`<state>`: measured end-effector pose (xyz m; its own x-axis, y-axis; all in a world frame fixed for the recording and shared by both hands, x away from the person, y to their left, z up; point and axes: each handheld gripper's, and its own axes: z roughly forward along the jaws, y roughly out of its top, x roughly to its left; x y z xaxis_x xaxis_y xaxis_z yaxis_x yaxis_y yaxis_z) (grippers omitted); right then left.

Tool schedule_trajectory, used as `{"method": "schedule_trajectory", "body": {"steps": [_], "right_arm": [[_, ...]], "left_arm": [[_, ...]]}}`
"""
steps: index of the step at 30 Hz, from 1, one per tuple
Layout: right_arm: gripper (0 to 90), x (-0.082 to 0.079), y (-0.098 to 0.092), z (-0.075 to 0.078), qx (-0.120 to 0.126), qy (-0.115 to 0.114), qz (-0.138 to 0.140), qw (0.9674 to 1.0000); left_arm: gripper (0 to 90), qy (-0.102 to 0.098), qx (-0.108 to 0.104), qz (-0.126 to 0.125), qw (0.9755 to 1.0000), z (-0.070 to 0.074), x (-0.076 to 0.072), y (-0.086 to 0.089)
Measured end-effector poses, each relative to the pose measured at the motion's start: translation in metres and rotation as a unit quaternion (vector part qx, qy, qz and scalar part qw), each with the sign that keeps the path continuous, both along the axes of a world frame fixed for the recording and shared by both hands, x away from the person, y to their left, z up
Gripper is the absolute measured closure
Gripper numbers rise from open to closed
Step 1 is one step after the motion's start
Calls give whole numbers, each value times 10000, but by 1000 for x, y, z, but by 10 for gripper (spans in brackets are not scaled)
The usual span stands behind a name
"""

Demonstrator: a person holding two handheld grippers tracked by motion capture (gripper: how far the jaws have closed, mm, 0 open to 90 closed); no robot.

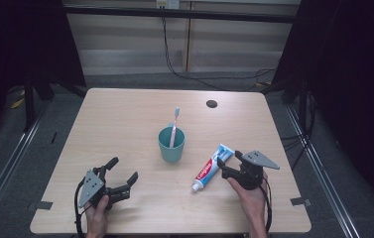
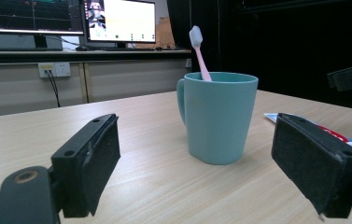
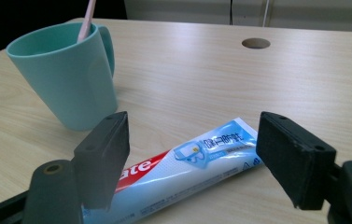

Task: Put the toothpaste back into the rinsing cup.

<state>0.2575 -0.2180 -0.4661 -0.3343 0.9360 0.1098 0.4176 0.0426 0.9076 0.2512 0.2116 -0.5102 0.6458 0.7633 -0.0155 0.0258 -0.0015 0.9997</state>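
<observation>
The toothpaste tube lies flat on the table, toward the right part of the near edge, just right of the teal cup w/ a pink toothbrush standing in it. The tube's long axis runs diagonal: cap end toward the near edge and the left, flat crimped end toward the far right. The right gripper sits at the crimped end, jaws apart; in the right gripper view the right gripper straddles the tube across its width, one pad on each side, neither pressing on it, so nothing is gripped yet. The jaws look set across the long axis, which is what a pinch needs; prob. the next move is to lower and close on the tube body. The left gripper is near the near-left corner, jaws wide open and empty, pointing at the cup, well apart from the tube. The right hand is clearly the nearer one to the tube; the left hand rests by the near edge.
</observation>
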Motion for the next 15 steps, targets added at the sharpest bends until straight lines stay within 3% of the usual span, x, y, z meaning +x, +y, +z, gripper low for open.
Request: {"method": "schedule_trajectory", "body": {"steps": [6,9,15], "right_arm": [[262,7,-4,8,-18,450,-38,9990],[282,10,-4,11,-61,558,-38,9984],[287,18,-1,15,-32,1122,59,9937]], "left_arm": [[154,-38,74,-43,10000,0,0,1],[155,-31,63,-25,10000,0,0,1],[155,-33,57,-25,10000,0,0,1]]}}
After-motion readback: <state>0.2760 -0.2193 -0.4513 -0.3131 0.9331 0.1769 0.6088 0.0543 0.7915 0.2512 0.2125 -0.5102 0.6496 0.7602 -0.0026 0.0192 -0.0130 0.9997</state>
